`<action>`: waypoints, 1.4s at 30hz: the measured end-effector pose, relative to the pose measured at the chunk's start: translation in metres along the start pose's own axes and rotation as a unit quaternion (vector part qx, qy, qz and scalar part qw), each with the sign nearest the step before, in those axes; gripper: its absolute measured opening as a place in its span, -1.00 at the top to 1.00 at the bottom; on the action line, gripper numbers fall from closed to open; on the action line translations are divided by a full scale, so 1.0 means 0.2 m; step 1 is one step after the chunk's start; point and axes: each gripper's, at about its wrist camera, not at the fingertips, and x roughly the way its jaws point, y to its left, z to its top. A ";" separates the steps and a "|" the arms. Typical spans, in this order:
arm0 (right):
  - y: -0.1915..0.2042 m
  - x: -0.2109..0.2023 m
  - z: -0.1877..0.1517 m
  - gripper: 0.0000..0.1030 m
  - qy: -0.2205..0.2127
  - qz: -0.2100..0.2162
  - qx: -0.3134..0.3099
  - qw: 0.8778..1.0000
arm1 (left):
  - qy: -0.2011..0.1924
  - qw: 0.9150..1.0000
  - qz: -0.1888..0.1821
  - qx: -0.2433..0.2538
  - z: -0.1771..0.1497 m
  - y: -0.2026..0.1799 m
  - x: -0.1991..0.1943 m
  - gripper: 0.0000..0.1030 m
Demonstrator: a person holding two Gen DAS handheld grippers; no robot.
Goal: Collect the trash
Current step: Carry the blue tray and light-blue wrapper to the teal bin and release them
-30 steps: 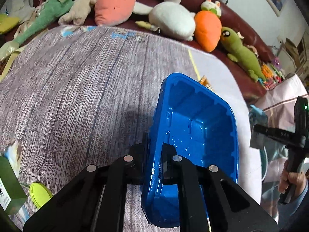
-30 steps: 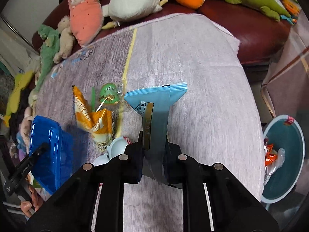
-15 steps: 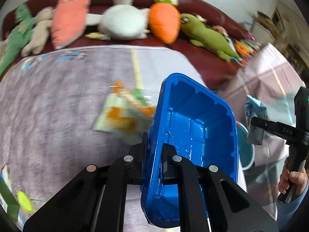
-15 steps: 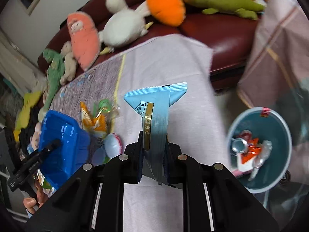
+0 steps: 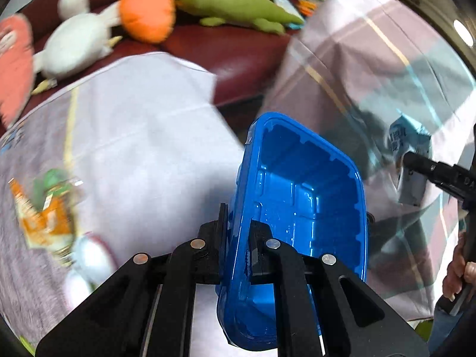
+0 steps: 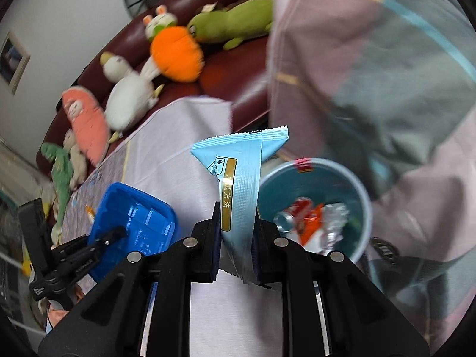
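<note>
— What's changed?

— I've swung both loads off the surface (image 6: 184,175) toward the bin (image 6: 361,208) on the right. My right hand-held gripper (image 6: 236,251) clamps the pale blue wrapper (image 6: 241,178) beside its rim.

— The left?

— My left hand-held gripper (image 5: 239,233) pinches the blue tray (image 5: 297,196), trailing; orange wrappers (image 5: 44,220) remain far left.

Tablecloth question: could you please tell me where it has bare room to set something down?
The pale tablecloth lies bare between the yellow stripe, the sofa and the blue tray. It is crowded left of the stripe, around the orange wrappers.
</note>
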 end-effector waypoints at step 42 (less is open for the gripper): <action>-0.18 0.27 0.08 0.64 0.053 -0.037 0.010 0.998 | 0.048 0.997 -0.064 0.015 0.03 -0.26 0.42 -0.78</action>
